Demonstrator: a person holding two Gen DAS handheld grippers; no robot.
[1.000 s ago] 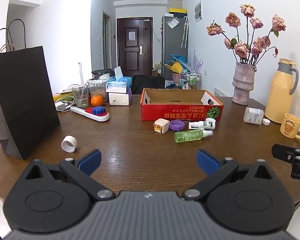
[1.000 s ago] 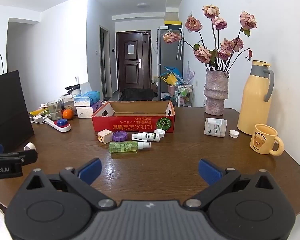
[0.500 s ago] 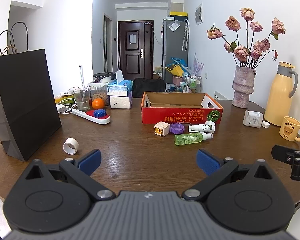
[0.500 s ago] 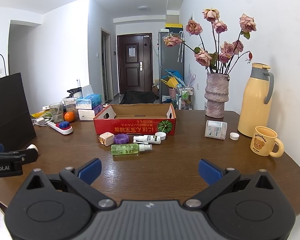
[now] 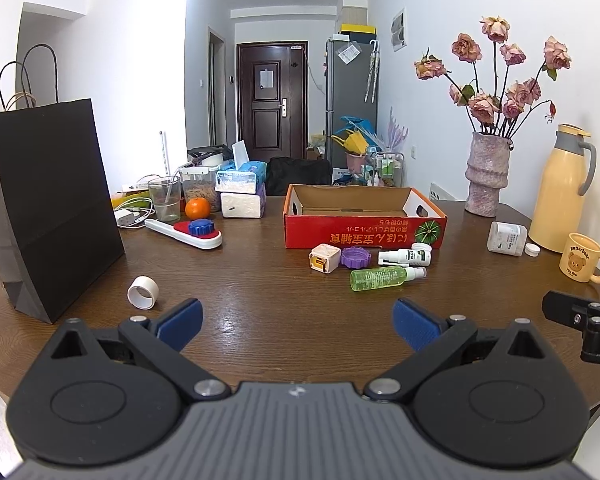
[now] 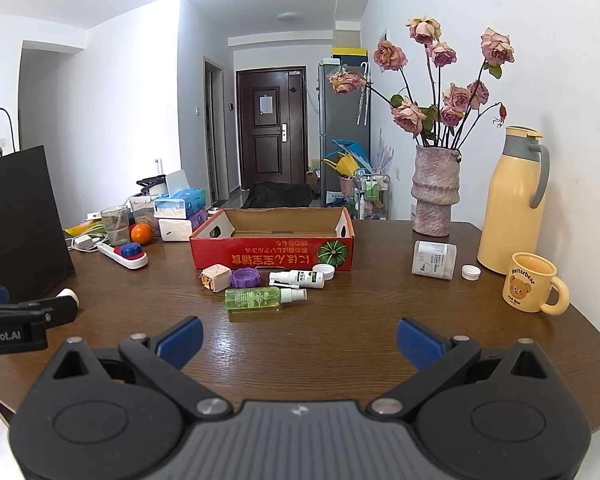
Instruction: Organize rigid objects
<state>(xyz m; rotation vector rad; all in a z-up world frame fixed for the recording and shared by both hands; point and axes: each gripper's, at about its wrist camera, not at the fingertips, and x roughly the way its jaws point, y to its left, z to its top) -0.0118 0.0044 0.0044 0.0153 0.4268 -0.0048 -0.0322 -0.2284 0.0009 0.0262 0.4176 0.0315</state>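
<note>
Both cameras sit slightly higher than a second ago; objects unmoved. Left gripper (image 5: 296,318) at bottom of frame, fingers spread wide, holding nothing. Right gripper (image 6: 299,338) same, wide apart, empty.

Left to right in the left wrist view: black paper bag (image 5: 50,216) upright at left edge, contents hidden. White tape roll (image 5: 143,292) just beside it. Glass cup (image 5: 164,199) with a straw, orange (image 5: 197,208) next to it. Red cardboard box (image 5: 364,232) at centre, looks empty. In front of box, clustered: beige cube (image 5: 323,258), purple cap (image 5: 355,257), white spray bottle (image 5: 404,257), green spray bottle (image 5: 386,277) lying down. Vase (image 5: 486,174) with roses, upper right. White jar (image 5: 506,238) on its side, lid (image 5: 532,249) off beside it. Yellow thermos (image 5: 560,188), bear mug (image 5: 584,263) at right edge.
</note>
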